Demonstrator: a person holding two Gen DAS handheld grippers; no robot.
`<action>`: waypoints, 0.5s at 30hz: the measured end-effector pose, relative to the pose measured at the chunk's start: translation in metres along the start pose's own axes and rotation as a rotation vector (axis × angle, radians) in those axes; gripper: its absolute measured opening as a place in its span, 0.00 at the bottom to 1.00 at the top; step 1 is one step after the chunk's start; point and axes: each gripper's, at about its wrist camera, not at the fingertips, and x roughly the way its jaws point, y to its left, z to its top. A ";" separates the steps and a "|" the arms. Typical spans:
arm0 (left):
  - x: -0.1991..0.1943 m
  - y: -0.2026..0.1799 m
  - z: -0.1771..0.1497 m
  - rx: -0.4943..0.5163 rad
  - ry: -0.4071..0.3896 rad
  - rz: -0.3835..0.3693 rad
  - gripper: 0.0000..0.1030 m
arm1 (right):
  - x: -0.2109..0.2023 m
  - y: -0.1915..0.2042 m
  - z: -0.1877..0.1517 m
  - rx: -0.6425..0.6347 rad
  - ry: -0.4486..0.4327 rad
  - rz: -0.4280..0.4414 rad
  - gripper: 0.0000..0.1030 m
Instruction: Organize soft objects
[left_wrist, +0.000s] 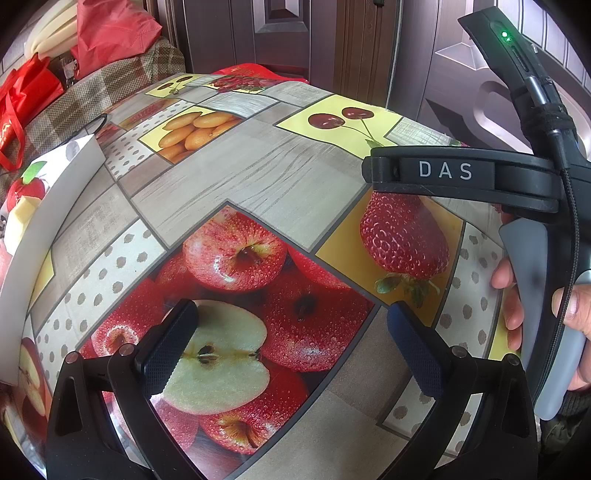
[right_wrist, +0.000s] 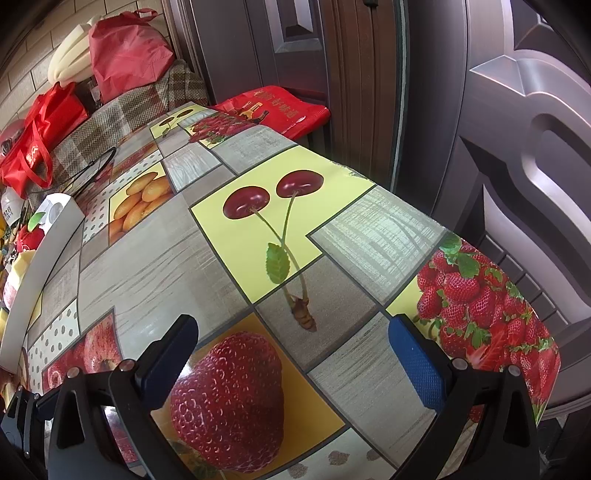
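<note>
My left gripper is open and empty, low over the fruit-print tablecloth. My right gripper is open and empty over the same cloth; its body also shows in the left wrist view, held by a hand at the right. A white box stands at the table's left edge, with soft toys inside: a red strawberry plush and a yellow piece. The box and the red plush also show in the right wrist view.
Beyond the table's far left lies a plaid-covered seat with red bags and a red cloth bundle. A black cord lies at the table's far left. A red bag sits behind the table. Brown doors stand close on the right.
</note>
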 end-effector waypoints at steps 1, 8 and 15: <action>0.000 0.000 0.000 0.000 0.000 0.000 0.99 | 0.000 0.001 0.000 0.000 0.000 0.000 1.00; 0.000 0.000 0.000 0.000 0.000 0.000 0.99 | 0.000 0.001 0.000 -0.001 0.000 0.000 1.00; 0.000 0.000 0.000 0.000 0.000 0.000 0.99 | 0.000 0.003 0.000 -0.005 0.000 0.001 1.00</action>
